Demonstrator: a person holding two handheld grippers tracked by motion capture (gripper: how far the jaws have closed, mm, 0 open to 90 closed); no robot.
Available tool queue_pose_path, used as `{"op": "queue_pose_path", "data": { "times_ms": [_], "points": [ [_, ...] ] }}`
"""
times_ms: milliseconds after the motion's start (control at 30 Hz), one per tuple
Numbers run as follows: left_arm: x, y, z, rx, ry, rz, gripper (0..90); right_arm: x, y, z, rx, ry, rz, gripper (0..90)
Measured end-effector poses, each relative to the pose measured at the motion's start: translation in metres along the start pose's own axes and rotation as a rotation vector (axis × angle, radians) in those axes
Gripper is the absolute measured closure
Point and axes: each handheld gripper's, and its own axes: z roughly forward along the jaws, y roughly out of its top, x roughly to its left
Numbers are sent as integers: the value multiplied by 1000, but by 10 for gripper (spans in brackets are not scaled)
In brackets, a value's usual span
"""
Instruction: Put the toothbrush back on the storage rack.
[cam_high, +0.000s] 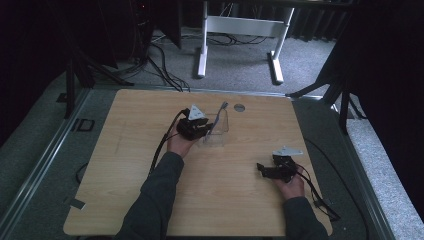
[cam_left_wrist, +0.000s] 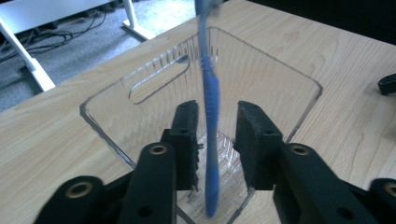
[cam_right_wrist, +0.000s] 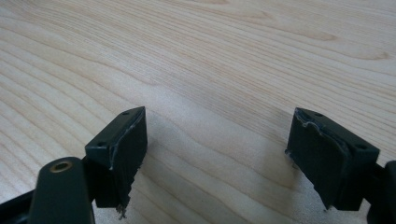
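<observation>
A blue toothbrush stands tilted inside a clear plastic container near the far middle of the wooden table; in the high view its head pokes out above the container. My left gripper reaches into the container from the left. In the left gripper view its jaws stand on either side of the handle with a visible gap on the right side, so it is open. Near the table's right front my right gripper rests low, and in its own view the jaws are wide open over bare wood.
A small grey round cap sits in the tabletop just behind the container. Cables trail from both grippers across the table. Beyond the far edge stand white desk legs and floor cables; dark curtains flank both sides.
</observation>
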Motion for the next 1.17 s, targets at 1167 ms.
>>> {"op": "queue_pose_path", "data": {
  "times_ms": [1167],
  "points": [
    [56, -87, -47, 124, 182, -276, 512, 0, 0, 0, -2, 1, -2, 196]
  ]
}}
